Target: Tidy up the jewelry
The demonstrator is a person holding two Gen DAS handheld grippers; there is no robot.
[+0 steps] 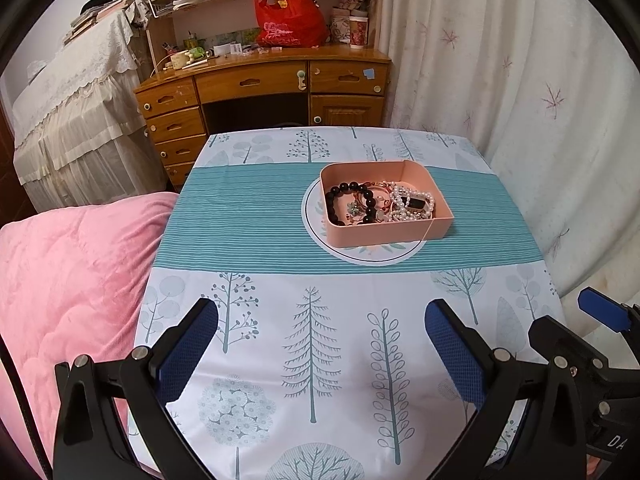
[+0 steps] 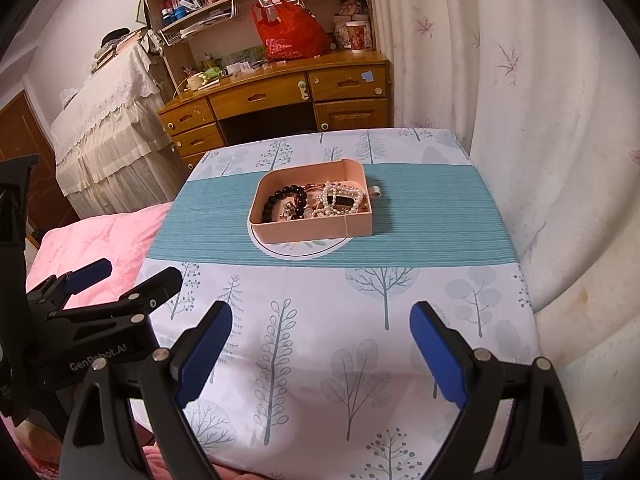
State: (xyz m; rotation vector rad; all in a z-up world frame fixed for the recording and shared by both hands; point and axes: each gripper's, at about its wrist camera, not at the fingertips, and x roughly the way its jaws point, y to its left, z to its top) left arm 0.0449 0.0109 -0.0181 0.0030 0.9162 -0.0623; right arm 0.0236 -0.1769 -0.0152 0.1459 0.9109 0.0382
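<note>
A pink rectangular tray [image 1: 400,234] stands on a round white coaster [image 1: 360,254] on the teal band of the tablecloth; it also shows in the right wrist view [image 2: 316,228]. In it lie a black bead bracelet [image 1: 344,194], a white pearl string [image 1: 412,198] and several rose-gold pieces. The bracelet [image 2: 282,196] and pearls [image 2: 340,192] show in the right wrist view too. My left gripper [image 1: 322,316] is open and empty over the table's near part. My right gripper [image 2: 322,318] is open and empty, beside the left one [image 2: 128,276].
A small table with a tree-print cloth [image 1: 320,360] stands by a white curtain [image 1: 520,80] on the right. A pink quilt [image 1: 68,280] lies at the left. A wooden desk [image 1: 260,88] with a red bag [image 1: 288,20] is behind.
</note>
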